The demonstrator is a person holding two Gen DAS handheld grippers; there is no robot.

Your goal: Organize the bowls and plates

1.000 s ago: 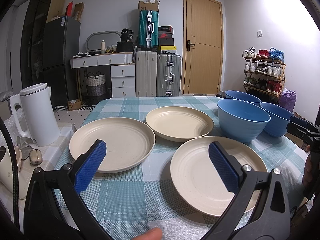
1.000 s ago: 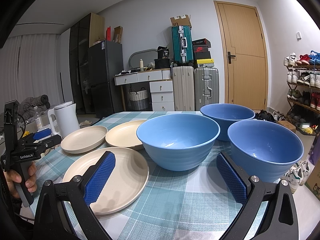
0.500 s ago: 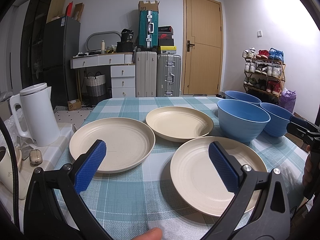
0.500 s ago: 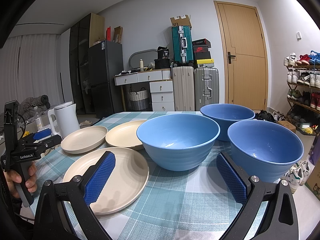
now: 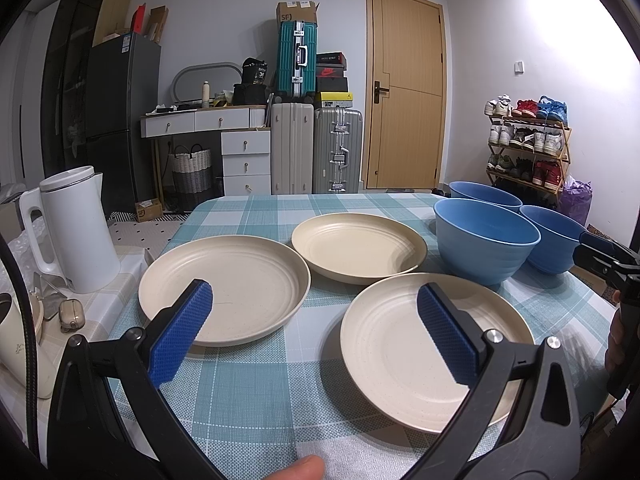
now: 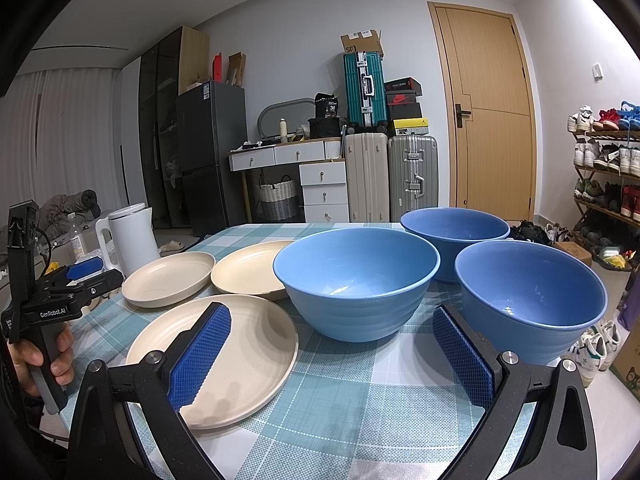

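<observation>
Left wrist view shows our left gripper [image 5: 314, 328] spread wide and holding nothing, hovering just before three cream plates [image 5: 224, 288] lying apart on the checked tablecloth [image 5: 248, 392]. Our right gripper [image 6: 330, 350] is likewise spread and empty, facing three blue bowls [image 6: 356, 280] standing separately, close together. Nothing is stacked yet, so we judge the whole job remains: plates into one pile, bowls nested. Beyond the table stand a white kettle [image 5: 72, 228], suitcases [image 5: 316, 148], a wooden door [image 5: 404, 92] and a shoe rack [image 5: 528, 140].

Cream plates [image 5: 224, 288]; blue bowls [image 6: 356, 280]
</observation>
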